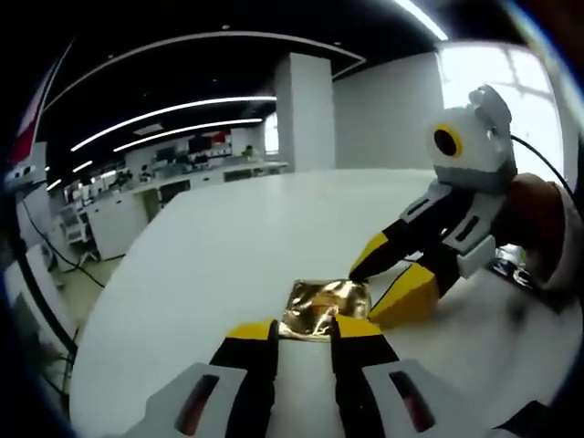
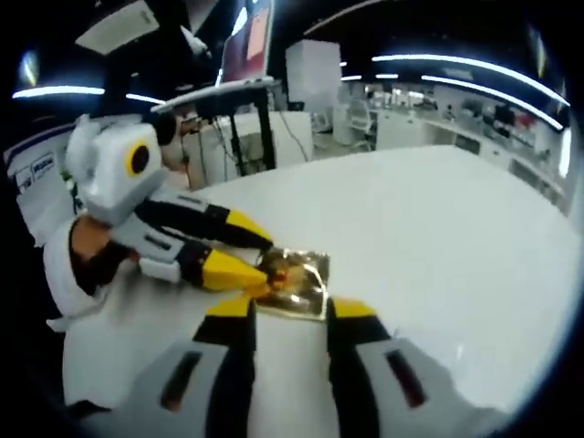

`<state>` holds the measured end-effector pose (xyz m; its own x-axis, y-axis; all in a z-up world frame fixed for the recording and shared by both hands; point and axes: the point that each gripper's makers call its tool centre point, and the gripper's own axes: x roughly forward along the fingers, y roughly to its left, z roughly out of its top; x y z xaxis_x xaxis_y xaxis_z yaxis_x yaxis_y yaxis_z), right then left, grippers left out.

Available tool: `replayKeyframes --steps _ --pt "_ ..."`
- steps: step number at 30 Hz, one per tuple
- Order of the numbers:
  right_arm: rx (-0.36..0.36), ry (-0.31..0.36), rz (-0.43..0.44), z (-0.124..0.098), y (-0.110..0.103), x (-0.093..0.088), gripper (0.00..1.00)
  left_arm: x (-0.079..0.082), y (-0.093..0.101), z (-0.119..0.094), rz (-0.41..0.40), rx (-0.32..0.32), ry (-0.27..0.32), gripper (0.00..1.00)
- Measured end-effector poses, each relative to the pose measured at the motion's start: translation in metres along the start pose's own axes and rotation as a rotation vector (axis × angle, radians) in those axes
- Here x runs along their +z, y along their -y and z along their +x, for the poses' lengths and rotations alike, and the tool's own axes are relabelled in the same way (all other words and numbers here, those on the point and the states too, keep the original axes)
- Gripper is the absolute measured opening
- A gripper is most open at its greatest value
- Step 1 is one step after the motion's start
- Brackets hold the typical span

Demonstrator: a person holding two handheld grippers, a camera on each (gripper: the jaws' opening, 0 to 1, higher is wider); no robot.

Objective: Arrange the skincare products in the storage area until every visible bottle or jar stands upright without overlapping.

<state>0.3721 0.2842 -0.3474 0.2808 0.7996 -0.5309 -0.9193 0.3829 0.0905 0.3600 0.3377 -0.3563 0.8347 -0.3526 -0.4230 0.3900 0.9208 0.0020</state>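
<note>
While both my grippers close in on the gold foil packet [image 1: 325,308] lying flat at lower centre on the white table [image 1: 228,246], I judge the pickup just starting. Left gripper [image 1: 303,330] and right gripper [image 2: 290,308] stand open, empty; next, pinch an edge.

Each claw [image 1: 306,330] has black jaws tipped in yellow on pale grey mounts with dark slots. The right claw [image 1: 388,283] trails a thin black cable. The person's white sleeve [image 2: 64,274] shows behind the left claw [image 2: 260,265].

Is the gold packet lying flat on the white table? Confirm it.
Yes, the gold packet lies flat on the white table, between both grippers' jaws.
</note>
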Motion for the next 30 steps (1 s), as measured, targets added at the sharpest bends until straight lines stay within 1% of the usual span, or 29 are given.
replayKeyframes --steps 1,3,5,6,8,12,13,17,19,21,23,24,28,30 --pt "0.008 0.004 0.030 0.000 0.000 0.000 0.23 0.000 0.000 0.000 0.003 0.004 0.002 0.22" --pt "0.022 0.014 0.071 0.000 0.001 0.001 0.22 0.000 -0.001 0.000 0.013 0.008 0.007 0.22" --pt "0.029 0.019 0.096 0.000 0.004 0.001 0.20 0.001 0.000 0.001 0.029 0.015 0.010 0.22" --pt "0.033 0.025 0.109 -0.001 0.000 0.000 0.19 0.001 0.000 0.001 0.036 0.019 0.012 0.21" --pt "0.039 0.052 0.148 -0.002 0.000 0.003 0.17 0.002 0.000 0.001 0.041 0.022 0.016 0.21" --pt "0.062 0.065 0.193 -0.001 -0.002 0.003 0.14 0.002 0.001 0.001 0.030 0.018 0.024 0.21" --pt "0.077 0.065 0.199 0.000 -0.005 0.003 0.11 0.002 0.001 0.001 0.030 0.018 0.025 0.21" --pt "0.096 0.092 0.248 0.001 -0.007 0.005 0.05 0.002 0.001 0.002 0.033 0.022 0.029 0.21" --pt "0.101 0.095 0.247 0.001 -0.009 0.006 0.02 0.002 0.001 0.001 0.027 0.022 0.030 0.21" --pt "0.101 0.095 0.246 0.000 -0.009 0.007 0.00 0.002 0.001 0.001 -0.003 0.024 0.029 0.21" --pt "0.102 0.103 0.256 -0.001 -0.011 0.007 0.00 0.000 0.001 0.001 -0.085 0.013 0.027 0.21" --pt "0.098 0.110 0.261 -0.002 -0.011 0.008 0.00 0.002 0.000 0.001 -0.069 0.005 0.036 0.20" --pt "0.096 0.137 0.276 -0.004 -0.015 0.010 0.00 0.001 0.000 -0.001 -0.140 -0.021 0.037 0.21" --pt "0.091 0.160 0.281 -0.007 -0.017 0.014 0.00 0.003 -0.002 -0.004 -0.161 -0.027 0.053 0.22"
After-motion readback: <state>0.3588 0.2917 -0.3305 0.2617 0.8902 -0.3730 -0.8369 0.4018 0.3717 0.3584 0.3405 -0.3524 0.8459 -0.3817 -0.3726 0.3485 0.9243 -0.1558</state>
